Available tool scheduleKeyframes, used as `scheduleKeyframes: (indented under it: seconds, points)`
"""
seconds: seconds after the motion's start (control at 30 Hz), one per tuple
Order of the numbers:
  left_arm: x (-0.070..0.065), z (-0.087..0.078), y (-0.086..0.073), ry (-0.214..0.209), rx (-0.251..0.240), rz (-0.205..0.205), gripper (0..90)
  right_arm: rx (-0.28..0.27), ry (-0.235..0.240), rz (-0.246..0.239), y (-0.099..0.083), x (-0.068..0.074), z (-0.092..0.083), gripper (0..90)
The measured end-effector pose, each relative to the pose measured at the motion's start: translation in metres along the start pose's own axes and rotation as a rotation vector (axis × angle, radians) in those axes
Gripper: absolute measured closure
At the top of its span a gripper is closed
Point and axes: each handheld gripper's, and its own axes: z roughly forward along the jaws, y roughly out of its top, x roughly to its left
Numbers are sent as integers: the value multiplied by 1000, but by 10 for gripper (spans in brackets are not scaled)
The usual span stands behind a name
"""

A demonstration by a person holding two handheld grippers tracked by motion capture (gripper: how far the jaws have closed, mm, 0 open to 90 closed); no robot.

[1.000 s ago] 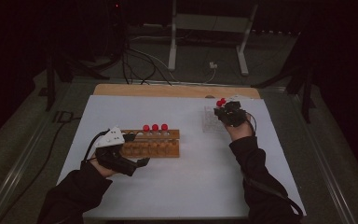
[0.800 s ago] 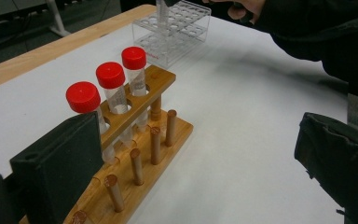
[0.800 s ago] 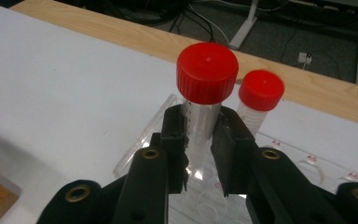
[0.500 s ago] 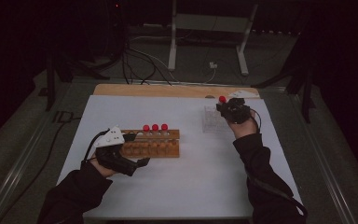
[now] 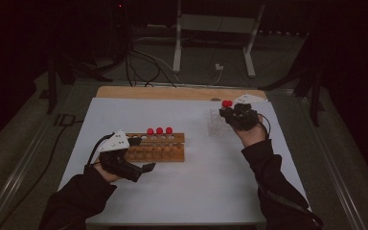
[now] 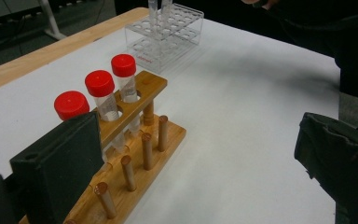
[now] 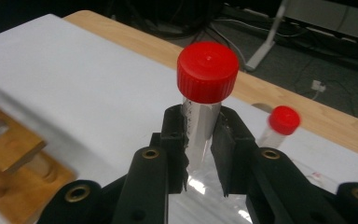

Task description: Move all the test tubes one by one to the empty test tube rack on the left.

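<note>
My right gripper (image 5: 234,115) (image 7: 200,128) is shut on a clear tube with a red cap (image 7: 207,70) (image 5: 225,103), held upright above the clear plastic rack (image 5: 216,125) (image 6: 164,32) at the table's right. Another red-capped tube (image 7: 282,122) stands in that rack just behind. A wooden rack (image 5: 155,149) (image 6: 142,140) at centre left carries three red-capped tubes (image 5: 159,131) (image 6: 99,84) in its back row. My left gripper (image 5: 141,155) (image 6: 191,163) stands open at the wooden rack's left end, with one jaw right beside the rack and nothing between its jaws.
The white table top (image 5: 191,182) has a bare wooden strip (image 5: 172,93) along its far edge. Beyond it, a metal stand (image 5: 211,28) and cables (image 5: 143,62) lie on the dark floor. The wooden rack's front pegs (image 6: 147,149) carry nothing.
My right gripper has risen a little with the tube in it, lifting it above the clear rack. The left gripper has kept still.
</note>
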Motion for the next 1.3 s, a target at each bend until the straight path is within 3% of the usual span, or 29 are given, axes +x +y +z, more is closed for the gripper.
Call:
scheduleKeyframes:
  seconds: [0.37,1.3]
  points:
    - [-2,1,4,0,-2,-2,16,27,89,-50,-14,25,-10,743]
    - [-19,17,15,-55,-4,43,32,99,380,-225,-37,121,-20,743]
